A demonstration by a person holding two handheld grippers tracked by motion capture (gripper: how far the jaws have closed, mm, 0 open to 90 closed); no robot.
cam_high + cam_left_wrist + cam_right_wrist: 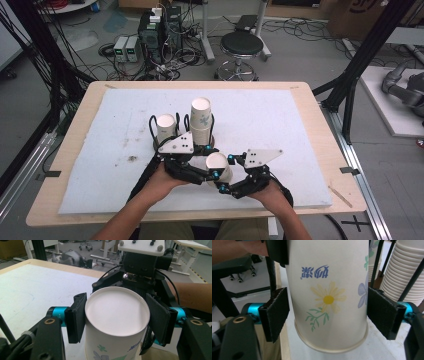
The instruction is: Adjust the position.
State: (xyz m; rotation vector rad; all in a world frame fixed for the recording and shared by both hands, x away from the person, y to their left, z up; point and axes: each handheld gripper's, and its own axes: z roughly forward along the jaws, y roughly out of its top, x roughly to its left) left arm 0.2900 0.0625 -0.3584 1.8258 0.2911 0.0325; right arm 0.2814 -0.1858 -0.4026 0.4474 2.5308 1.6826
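Observation:
A flower-printed paper cup hangs upside down over the front of the white mat, held between both hands. My left gripper is shut on it near its base; in the left gripper view its pads press the cup from both sides. My right gripper reaches in from the opposite side, lower down near the rim. In the right gripper view the cup stands between the right gripper's jaws, whose pads sit close beside the wall with a thin gap on the left.
Just behind the hands a tall stack of cups stands in a black wire holder, with a lower stack to its left. The white mat covers the wooden table. A stool and electronics sit on the floor beyond.

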